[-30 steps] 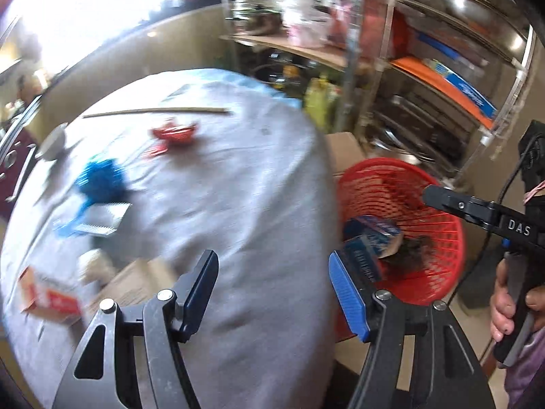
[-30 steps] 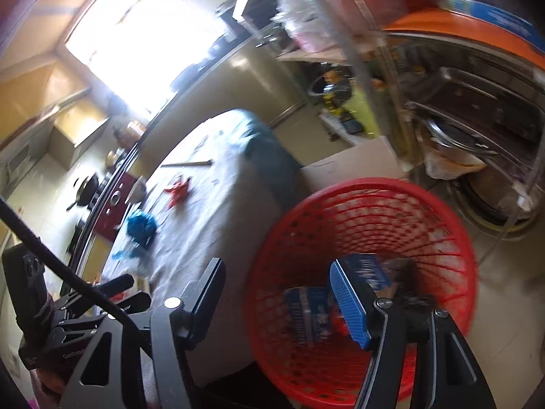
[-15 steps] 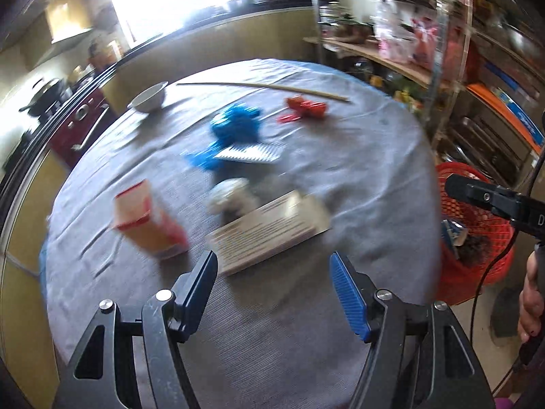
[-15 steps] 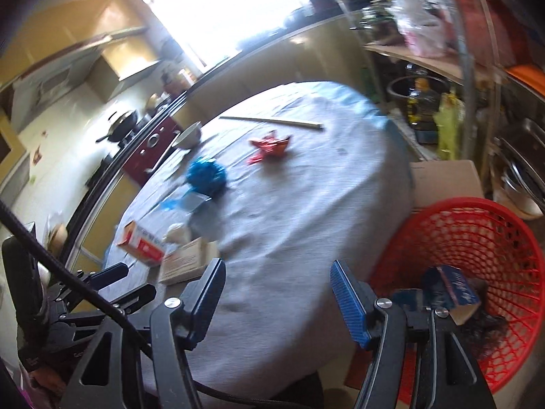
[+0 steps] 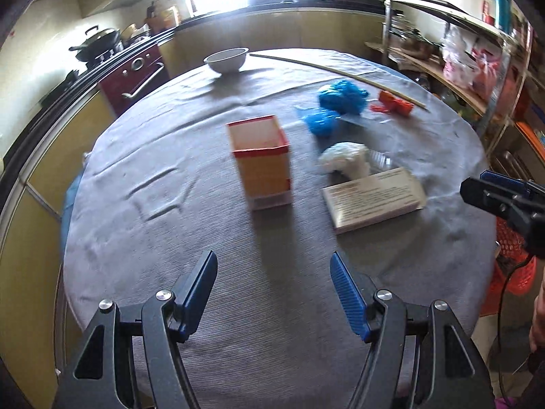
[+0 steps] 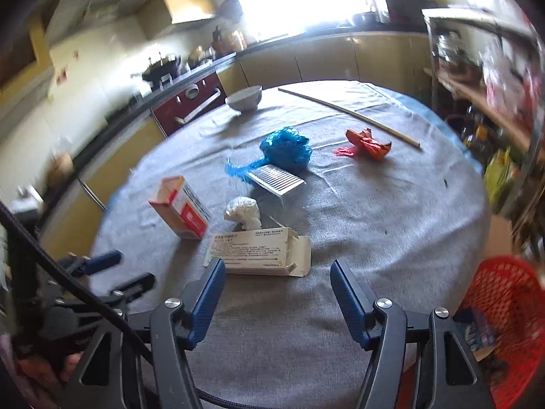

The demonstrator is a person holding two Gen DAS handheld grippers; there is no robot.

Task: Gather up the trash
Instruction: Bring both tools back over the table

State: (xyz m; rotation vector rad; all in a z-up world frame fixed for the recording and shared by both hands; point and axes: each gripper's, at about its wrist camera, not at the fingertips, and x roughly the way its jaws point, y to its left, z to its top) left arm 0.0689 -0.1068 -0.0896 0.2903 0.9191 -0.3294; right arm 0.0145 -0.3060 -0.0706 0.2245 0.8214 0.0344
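Observation:
Trash lies on a round grey-clothed table [image 5: 211, 306]: an orange-and-red carton [image 5: 264, 163] [image 6: 180, 208], a flat beige box [image 5: 373, 202] [image 6: 260, 250], a white crumpled wad [image 5: 345, 158] [image 6: 242, 212], blue plastic bags [image 5: 340, 97] [image 6: 286, 148] and a red wrapper [image 5: 395, 102] [image 6: 368, 145]. My left gripper [image 5: 274, 288] is open over the near table edge, short of the carton, nothing between its fingers. My right gripper [image 6: 276, 288] is open just in front of the beige box. A red mesh basket [image 6: 504, 310] [image 5: 511, 262] stands beside the table on the right, with trash in it.
A white bowl [image 5: 226, 59] and a long wooden stick [image 5: 337, 71] lie at the far side of the table. A clear ridged tray [image 6: 276, 179] sits by the blue bags. Kitchen counters and a red oven [image 5: 134, 78] curve behind; metal shelving [image 5: 470, 68] stands on the right.
Both grippers swung left from over the red basket to the table, rolling level. The carton and beige box now sit ahead of them. Both stayed open and empty.

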